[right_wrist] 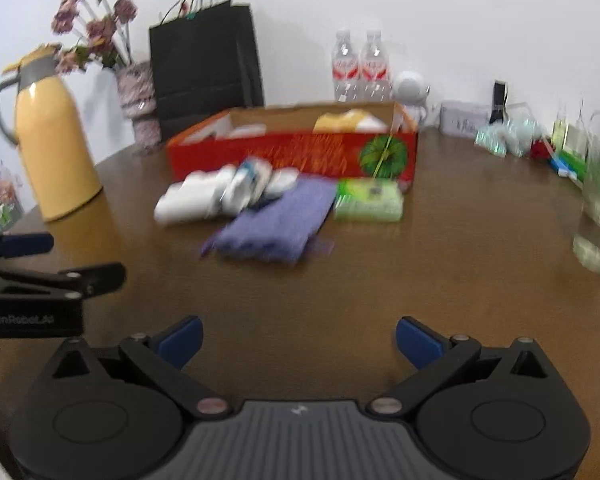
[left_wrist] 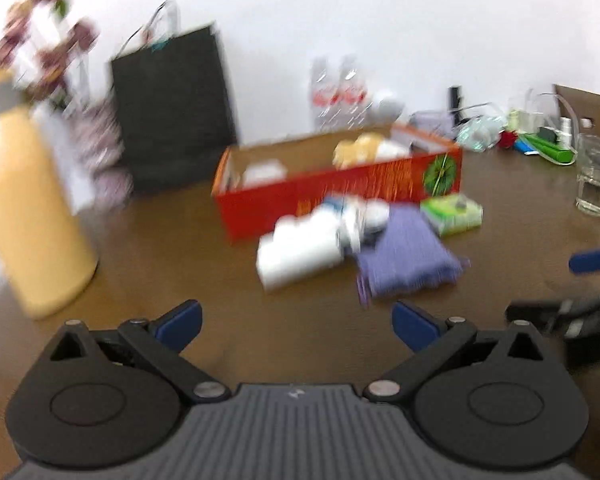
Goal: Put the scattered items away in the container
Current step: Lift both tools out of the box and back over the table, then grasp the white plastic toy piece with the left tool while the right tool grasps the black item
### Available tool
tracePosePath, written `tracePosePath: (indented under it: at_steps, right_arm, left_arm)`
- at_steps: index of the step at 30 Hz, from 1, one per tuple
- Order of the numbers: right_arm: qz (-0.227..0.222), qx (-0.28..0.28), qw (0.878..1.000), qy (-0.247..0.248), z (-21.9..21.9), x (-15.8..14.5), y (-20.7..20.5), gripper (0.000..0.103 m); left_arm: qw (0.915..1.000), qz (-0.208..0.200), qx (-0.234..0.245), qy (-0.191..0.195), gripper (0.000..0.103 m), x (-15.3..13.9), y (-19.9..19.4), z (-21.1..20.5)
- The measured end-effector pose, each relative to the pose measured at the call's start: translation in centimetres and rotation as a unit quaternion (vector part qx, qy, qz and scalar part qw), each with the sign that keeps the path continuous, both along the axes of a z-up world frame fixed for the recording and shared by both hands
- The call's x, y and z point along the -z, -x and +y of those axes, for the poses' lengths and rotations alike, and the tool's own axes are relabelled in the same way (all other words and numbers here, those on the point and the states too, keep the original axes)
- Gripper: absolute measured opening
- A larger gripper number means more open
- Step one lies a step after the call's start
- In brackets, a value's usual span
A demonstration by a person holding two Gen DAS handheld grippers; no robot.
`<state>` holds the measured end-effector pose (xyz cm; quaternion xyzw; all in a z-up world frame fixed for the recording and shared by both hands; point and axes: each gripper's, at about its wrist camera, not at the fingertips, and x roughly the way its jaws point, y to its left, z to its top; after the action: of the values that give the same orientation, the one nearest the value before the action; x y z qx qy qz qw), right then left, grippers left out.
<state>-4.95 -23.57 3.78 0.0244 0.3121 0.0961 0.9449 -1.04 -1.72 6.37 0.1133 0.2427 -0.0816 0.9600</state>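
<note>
Both claws hover spread and empty above the brown table (right_wrist: pixel 340 288): left gripper (left_wrist: pixel 296 326), right gripper (right_wrist: pixel 298 340). The left tool's side reads "GenRobot.ai". Ahead of the right claw lies a purple cloth (right_wrist: pixel 276 222), white bottles (right_wrist: pixel 204 196) to its left, a green packet (right_wrist: pixel 368 200) to its right. Beyond them stands the red box (right_wrist: pixel 292 154); its print is too blurred to read.

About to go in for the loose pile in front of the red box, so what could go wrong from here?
The white items overlap the purple cloth, so gripping one may drag the other. The green pack sits close against the red box, leaving little room for the right tongs. The glass stands near the right edge.
</note>
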Motion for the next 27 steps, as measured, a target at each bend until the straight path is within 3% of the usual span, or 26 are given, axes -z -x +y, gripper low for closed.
tracePosePath:
  at_steps: [2, 5, 8, 11, 14, 16, 17, 19, 24, 27]
  right_arm:
    - [-0.009, 0.013, 1.000, 0.004, -0.9, -0.9, -2.2, 0.103]
    - [-0.014, 0.028, 0.999, 0.019, -2.1, -1.5, -6.3, 0.103]
    - [0.002, 0.010, 0.999, 0.047, -1.9, -1.4, -10.3, 0.101]
    - [0.018, -0.025, 0.999, 0.043, -0.9, -1.2, -13.0, 0.093]
    - [0.018, -0.051, 0.998, 0.034, 0.3, -1.0, -14.4, 0.078]
    - [0.019, -0.071, 0.997, 0.021, 1.1, -1.0, -15.0, 0.061]
    - [0.021, -0.085, 0.996, 0.009, 1.5, -1.0, -15.3, 0.057]
    - [0.029, -0.112, 0.993, -0.012, 2.2, -0.9, -15.9, 0.048]
    - [0.053, -0.116, 0.992, -0.019, 4.2, 0.0, -17.6, 0.047]
    - [0.053, -0.101, 0.993, -0.016, 5.3, 0.7, -17.8, 0.047]
  left_arm:
    - [0.9984, -0.001, 0.057, -0.004, 0.103, -0.1, -3.2, 0.3]
    - [0.9870, 0.020, 0.159, 0.003, 0.103, 0.4, -8.1, 0.8]
    - [0.9782, 0.071, 0.195, 0.002, 0.103, 1.3, -13.1, 1.1]
    - [0.9744, 0.052, 0.216, -0.033, 0.103, 2.4, -15.7, 0.8]
    - [0.9654, 0.057, 0.253, -0.028, 0.103, 3.0, -16.7, 0.9]
    - [0.9595, 0.079, 0.271, -0.003, 0.084, 3.4, -16.7, 1.4]
    - [0.9604, 0.083, 0.266, 0.007, 0.079, 3.6, -16.5, 1.6]
    - [0.9704, 0.091, 0.223, 0.024, 0.079, 3.7, -16.0, 1.8]
    - [0.9850, 0.118, 0.112, 0.059, 0.079, 2.9, -13.7, 2.3]
    - [0.9918, 0.111, 0.050, 0.038, 0.079, 2.6, -12.6, 2.3]
